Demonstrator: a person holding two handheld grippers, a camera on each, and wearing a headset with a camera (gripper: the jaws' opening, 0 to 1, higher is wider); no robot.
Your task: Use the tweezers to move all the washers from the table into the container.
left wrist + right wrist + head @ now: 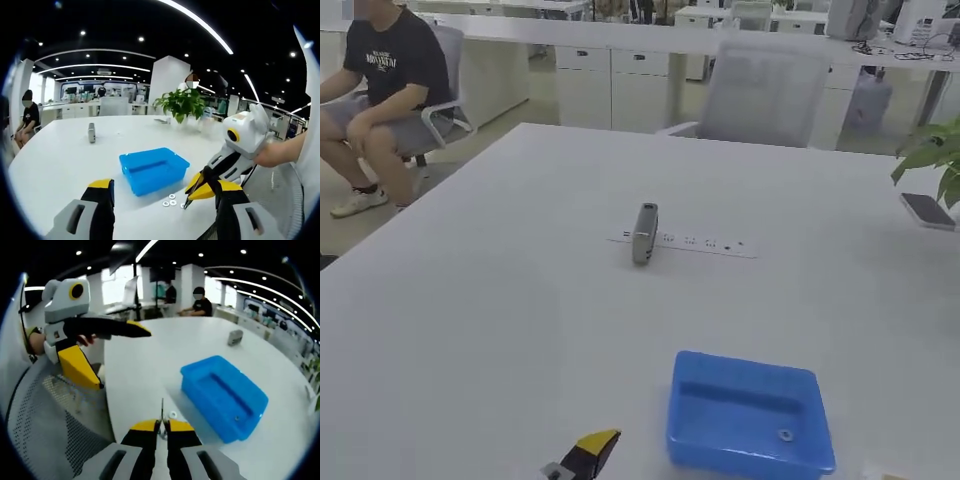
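Washers (172, 202) on bench (75, 160) beside container (152, 170); another washer (785, 435) inside container. Right gripper (162, 426) jaws pinch tweezers (161, 412); left gripper (163, 186) jaws spread.

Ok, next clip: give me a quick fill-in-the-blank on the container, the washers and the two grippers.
1. The container on the table is ___ in colour.
2. Inside it lies exactly ___ washer.
3. The right gripper is shut on the ___.
4. The left gripper has its jaws ___.
Missing words: blue; one; tweezers; open.
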